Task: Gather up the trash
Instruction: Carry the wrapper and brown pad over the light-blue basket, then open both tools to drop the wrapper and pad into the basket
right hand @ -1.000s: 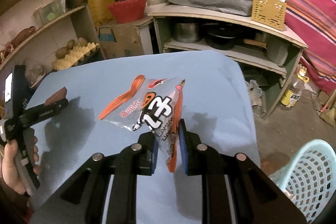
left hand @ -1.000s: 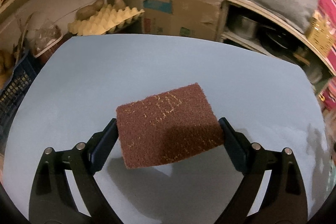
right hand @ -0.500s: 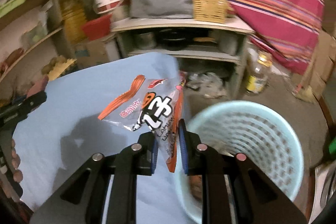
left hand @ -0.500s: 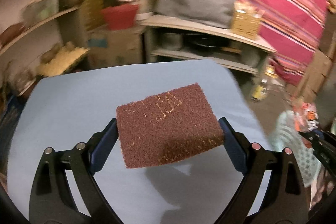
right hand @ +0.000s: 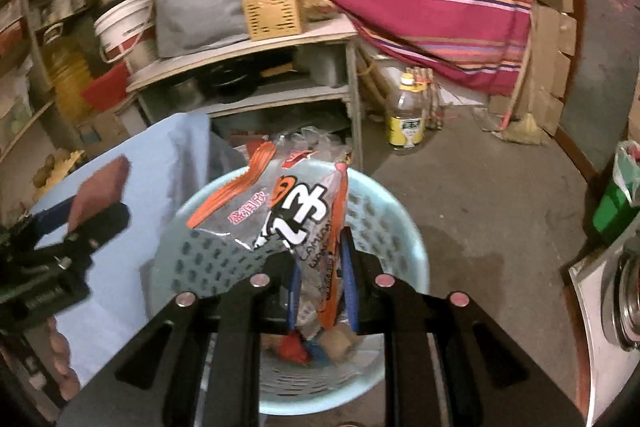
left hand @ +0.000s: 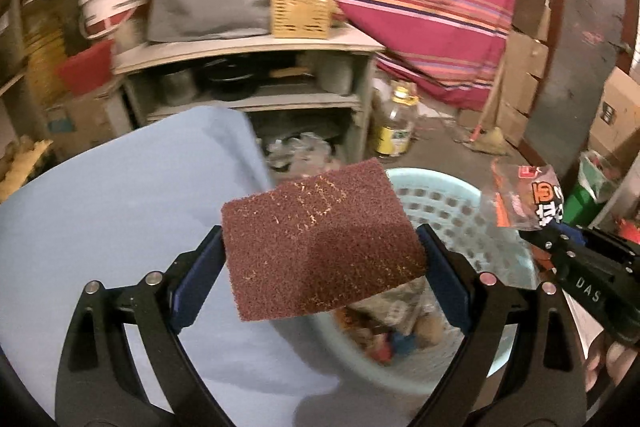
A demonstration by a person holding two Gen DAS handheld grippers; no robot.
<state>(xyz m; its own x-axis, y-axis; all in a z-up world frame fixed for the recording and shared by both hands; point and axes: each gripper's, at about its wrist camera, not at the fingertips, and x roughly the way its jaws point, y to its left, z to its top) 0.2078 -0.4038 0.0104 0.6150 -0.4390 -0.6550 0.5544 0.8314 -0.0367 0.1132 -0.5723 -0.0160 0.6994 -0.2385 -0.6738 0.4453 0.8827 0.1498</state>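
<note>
Clamping the brown scouring pad (left hand: 320, 243), the left tool (left hand: 320, 267) has swung off the blue counter (left hand: 100, 227) within the last second and now overhangs the pale blue basket (left hand: 460, 227). The right tool (right hand: 322, 267), pinching the snack wrapper (right hand: 288, 211), is directly above it. Judgement: both releases are next.

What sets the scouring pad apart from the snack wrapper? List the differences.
The scouring pad is a thick, maroon, rough rectangle; the snack wrapper is thin, crinkled, clear-and-orange printed plastic. The left gripper spans the pad wide; the right gripper pinches the wrapper narrowly. Both hang near the trash basket.
</note>
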